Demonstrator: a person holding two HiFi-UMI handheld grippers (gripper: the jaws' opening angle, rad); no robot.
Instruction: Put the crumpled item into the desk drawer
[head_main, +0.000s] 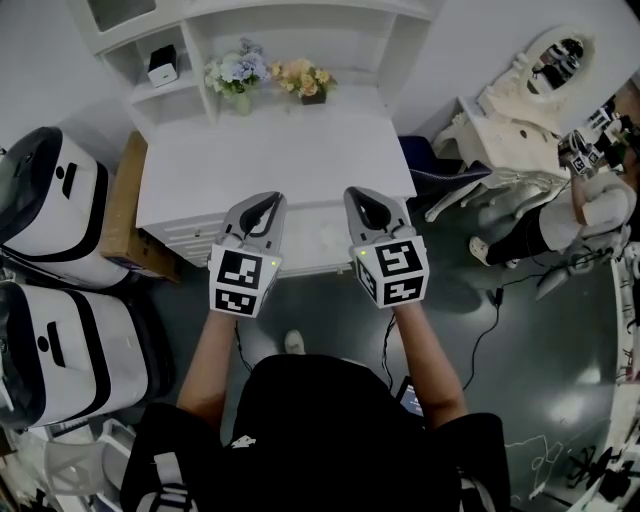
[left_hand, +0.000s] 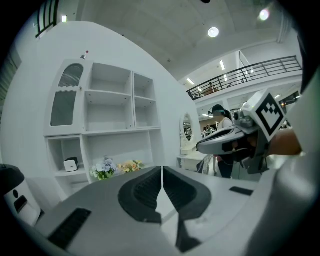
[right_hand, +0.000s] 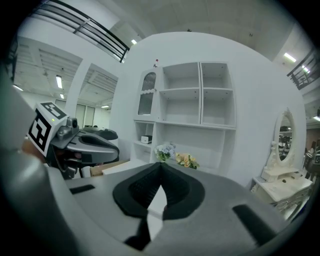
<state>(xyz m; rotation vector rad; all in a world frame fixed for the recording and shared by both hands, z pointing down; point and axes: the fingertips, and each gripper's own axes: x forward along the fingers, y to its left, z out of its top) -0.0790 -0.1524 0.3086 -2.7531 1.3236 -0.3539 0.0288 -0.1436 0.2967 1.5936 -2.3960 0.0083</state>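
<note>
A white desk (head_main: 280, 150) with shelves behind it stands in front of me in the head view. Its drawer fronts (head_main: 190, 240) look closed. My left gripper (head_main: 266, 202) hovers over the desk's front edge, jaws pressed together with nothing between them. My right gripper (head_main: 367, 196) hangs beside it, also shut and empty. A faint pale wrinkled patch (head_main: 325, 233) lies on the desk front between them; I cannot tell what it is. The left gripper view shows the shut left gripper (left_hand: 162, 171) and the right gripper (left_hand: 235, 142). The right gripper view shows the shut right gripper (right_hand: 161, 167) and the left gripper (right_hand: 85, 145).
Two flower bunches (head_main: 265, 75) and a small white device (head_main: 162, 65) sit at the desk's back. Two white cases (head_main: 50, 200) and a cardboard box (head_main: 120, 215) stand left. A vanity with mirror (head_main: 530, 90), a white chair (head_main: 490, 195) and a person (head_main: 590, 205) are right.
</note>
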